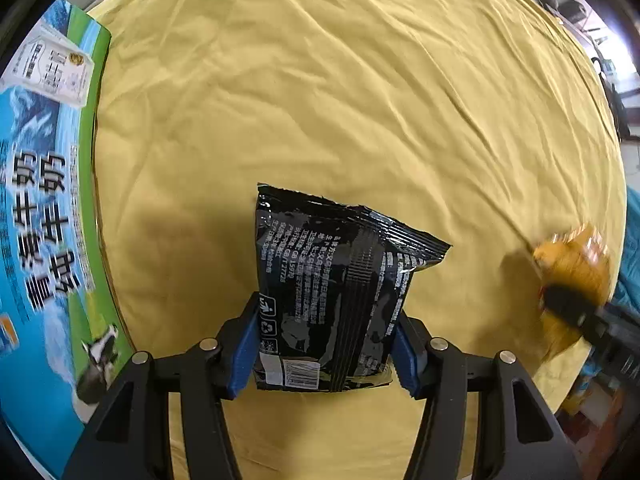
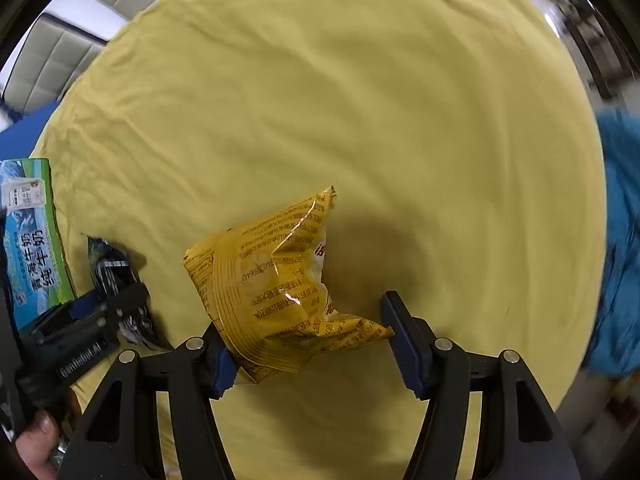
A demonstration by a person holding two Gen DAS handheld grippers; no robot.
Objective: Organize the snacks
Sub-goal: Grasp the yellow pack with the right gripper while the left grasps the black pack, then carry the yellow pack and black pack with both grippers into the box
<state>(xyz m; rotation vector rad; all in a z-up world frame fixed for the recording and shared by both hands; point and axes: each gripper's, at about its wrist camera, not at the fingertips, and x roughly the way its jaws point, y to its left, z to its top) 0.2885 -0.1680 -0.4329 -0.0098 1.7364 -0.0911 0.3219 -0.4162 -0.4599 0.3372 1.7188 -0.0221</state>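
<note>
- Left wrist view: the left tongs (image 1: 324,344), black arms with blue ribbed pads, are clamped on the lower part of a glossy black snack packet (image 1: 332,292). The packet is crinkled foil with a crimped top seal, a vertical back seam, small white print, recycling symbols and a barcode near its bottom edge; the print is too small to read.
- The packet is held just over a worktop covered in a wrinkled mustard-yellow cloth (image 1: 340,92).
- At the left edge stands a blue and green milk carton box (image 1: 44,184) with large Chinese characters, a printed white carton and a cow.
- At the far right, blurred, the right tongs (image 1: 568,304) carry an orange-yellow packet (image 1: 576,264).
- Right wrist view: the right tongs (image 2: 316,344) are clamped on a yellow snack packet (image 2: 276,280), a crumpled shiny film with a ribbed seam and dark-red print that I cannot read. One pad pinches its left bottom corner, the other touches its right tip.
- To the left, the left tongs (image 2: 120,304), marked "GenRobot.AI", hold the black packet (image 2: 108,268) beside the milk box (image 2: 32,236), which reads "纯牛奶".
- A hand (image 2: 36,440) shows at the lower left.
</note>
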